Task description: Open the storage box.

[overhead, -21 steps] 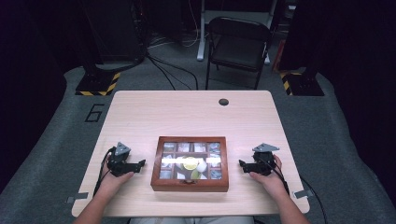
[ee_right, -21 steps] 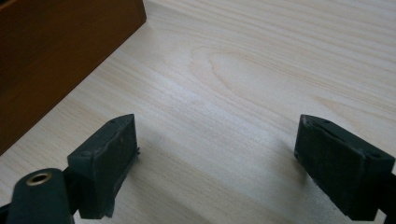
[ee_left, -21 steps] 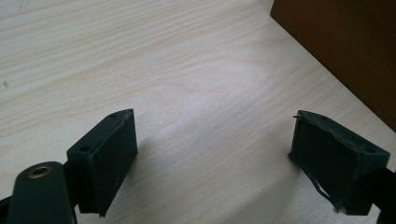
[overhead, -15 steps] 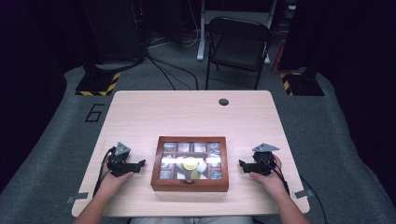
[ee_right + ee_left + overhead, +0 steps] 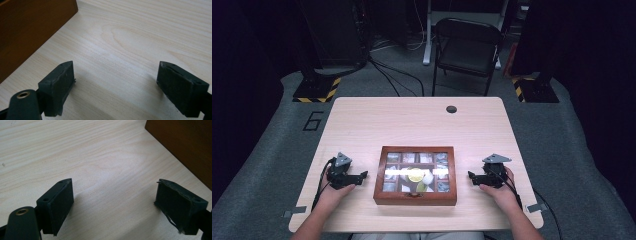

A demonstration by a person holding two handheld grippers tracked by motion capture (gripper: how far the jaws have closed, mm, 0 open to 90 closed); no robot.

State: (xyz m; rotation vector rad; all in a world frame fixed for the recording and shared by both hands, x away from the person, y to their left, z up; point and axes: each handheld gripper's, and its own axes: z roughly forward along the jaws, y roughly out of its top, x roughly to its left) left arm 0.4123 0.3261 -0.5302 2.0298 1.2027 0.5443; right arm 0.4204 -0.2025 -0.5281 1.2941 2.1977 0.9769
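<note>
Black rubber-faced jaws stand spread wide on both tools, with nothing but bare tabletop between them. In the left gripper view the left gripper [image 5: 113,207] looks along pale wood grain, and the dark brown side of the wooden box [image 5: 185,147] cuts across the upper right corner, near the jaw on that side but not touching it. In the right gripper view the right gripper [image 5: 116,87] shows the same picture mirrored: 2 pads apart over the table, the box [image 5: 32,32] wall filling the upper left, close to the jaw on that side yet clear of it.

From the high view, the left gripper [image 5: 361,176] rests low on the table [image 5: 412,120] just left of the box [image 5: 415,198], and the right gripper [image 5: 471,176] just right of it, each pointing inward at a side wall. A hand [image 5: 329,197] holds the left tool, a hand [image 5: 499,190] the right. The box sits near the table's front edge, its glass lid closed, with small compartments and a yellowish round item visible through it. A black folding chair [image 5: 468,47] stands beyond the far edge.
</note>
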